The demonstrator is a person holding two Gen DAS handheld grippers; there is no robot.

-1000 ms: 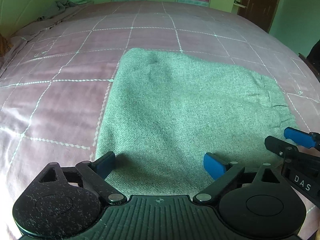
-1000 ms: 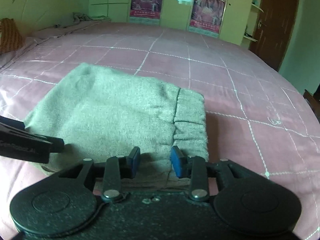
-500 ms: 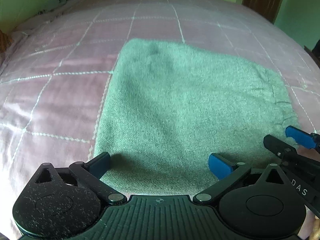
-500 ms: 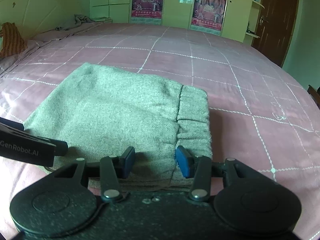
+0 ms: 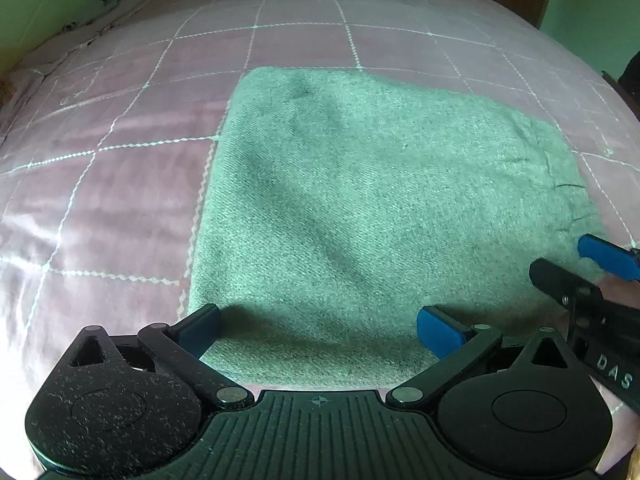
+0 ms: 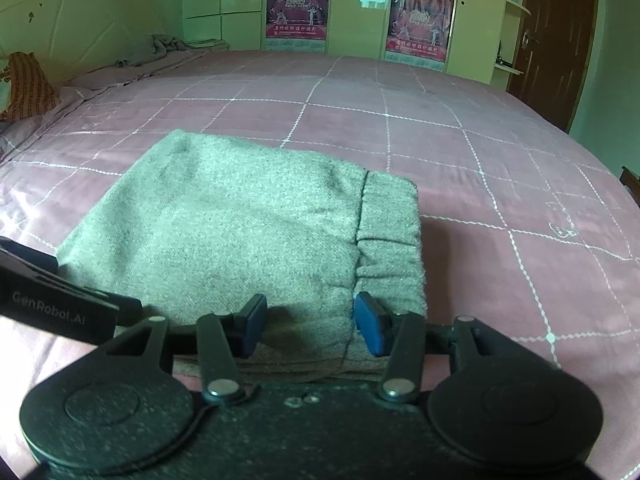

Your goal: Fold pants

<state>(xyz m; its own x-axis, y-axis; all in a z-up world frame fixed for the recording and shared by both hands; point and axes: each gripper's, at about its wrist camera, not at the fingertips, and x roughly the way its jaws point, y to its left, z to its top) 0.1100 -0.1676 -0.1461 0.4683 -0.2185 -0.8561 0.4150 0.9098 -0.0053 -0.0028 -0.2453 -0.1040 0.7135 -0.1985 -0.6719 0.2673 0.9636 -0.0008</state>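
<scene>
The grey-green pants [image 5: 376, 216] lie folded into a flat rectangle on the pink bed; they also show in the right wrist view [image 6: 240, 232], with the elastic waistband [image 6: 390, 232] at the right end. My left gripper [image 5: 320, 330] is open wide, its blue pads straddling the near edge of the fold without holding it. My right gripper [image 6: 310, 320] is open over the near edge by the waistband, gripping nothing. The right gripper also shows at the right edge of the left wrist view [image 5: 592, 276].
The pink quilted bedspread [image 6: 500, 168] with white grid stitching stretches all around. A crumpled cloth [image 6: 168, 46] lies at the far left corner. Green cabinets with posters [image 6: 298, 12] stand behind the bed, a brown door [image 6: 556, 40] at far right.
Both grippers have drawn back and lifted slightly from the near edge of the pants. The right gripper's jaws have opened wider. The pants lie still.
</scene>
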